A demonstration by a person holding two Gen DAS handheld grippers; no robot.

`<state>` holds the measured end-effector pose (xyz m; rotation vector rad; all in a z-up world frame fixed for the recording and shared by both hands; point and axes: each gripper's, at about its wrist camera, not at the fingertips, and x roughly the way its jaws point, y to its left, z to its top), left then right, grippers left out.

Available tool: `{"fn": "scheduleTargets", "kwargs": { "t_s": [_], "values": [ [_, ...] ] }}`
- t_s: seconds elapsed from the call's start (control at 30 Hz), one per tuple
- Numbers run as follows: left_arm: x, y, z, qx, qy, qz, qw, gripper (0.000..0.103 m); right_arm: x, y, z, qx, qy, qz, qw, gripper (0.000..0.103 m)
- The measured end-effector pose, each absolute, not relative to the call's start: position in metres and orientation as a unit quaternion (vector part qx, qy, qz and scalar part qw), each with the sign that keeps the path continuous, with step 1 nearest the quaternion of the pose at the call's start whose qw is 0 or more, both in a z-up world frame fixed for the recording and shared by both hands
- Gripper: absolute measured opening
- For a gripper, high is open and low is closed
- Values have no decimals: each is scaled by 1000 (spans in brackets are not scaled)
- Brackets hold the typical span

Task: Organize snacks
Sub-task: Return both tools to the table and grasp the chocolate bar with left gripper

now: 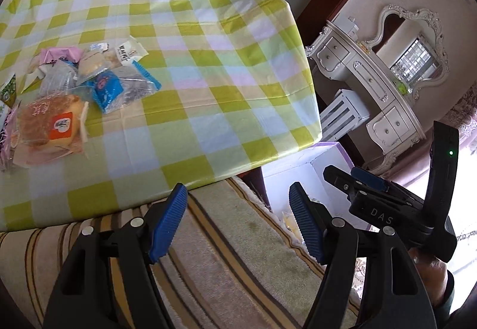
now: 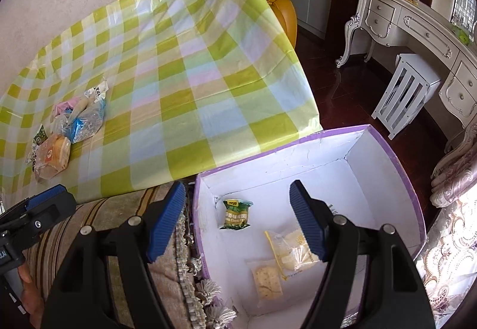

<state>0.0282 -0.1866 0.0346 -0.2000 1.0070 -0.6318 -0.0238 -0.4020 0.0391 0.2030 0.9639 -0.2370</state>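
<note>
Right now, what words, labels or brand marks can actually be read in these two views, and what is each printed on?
"DAS": white letters on the black body of the right gripper, seen from the left wrist.
Green snack packet in the purple-rimmed white box: Latin print, too blurred to read.
Orange label on the wrapped bread: unreadable.
White sachet on the checked tablecloth: characters too small.

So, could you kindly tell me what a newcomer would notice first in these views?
Probably the green-checked tablecloth, bare except for a heap of wrapped snacks near its left edge. Next, the purple-edged white box beside the table, with three packets on its floor, including a green one. Both sets of tongs, left and right, hang open and empty.
</note>
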Motion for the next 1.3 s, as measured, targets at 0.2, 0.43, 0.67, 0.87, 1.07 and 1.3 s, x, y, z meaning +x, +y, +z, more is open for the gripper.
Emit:
{"fn": "scheduleTargets", "kwargs": {
  "t_s": [0.2,0.43,0.67,0.87,1.07,1.3],
  "values": [
    [34,-128,30,-143,470,-249,835,65,-10,-365,39,82,470,-79,876,73],
    [37,-59,22,-195,468,-191,841,55,9,-314,37,58,477,-35,876,73],
    [49,-6,15,-223,466,-140,845,49,32,-264,34,36,484,12,874,73],
    [65,30,7,-238,470,-97,844,44,54,-224,29,25,488,46,871,73],
    [85,46,1,-237,475,-81,843,44,74,-197,24,31,490,66,869,76],
    [111,53,-7,-231,479,-80,843,44,96,-170,20,25,491,84,867,77]
  ]
}}
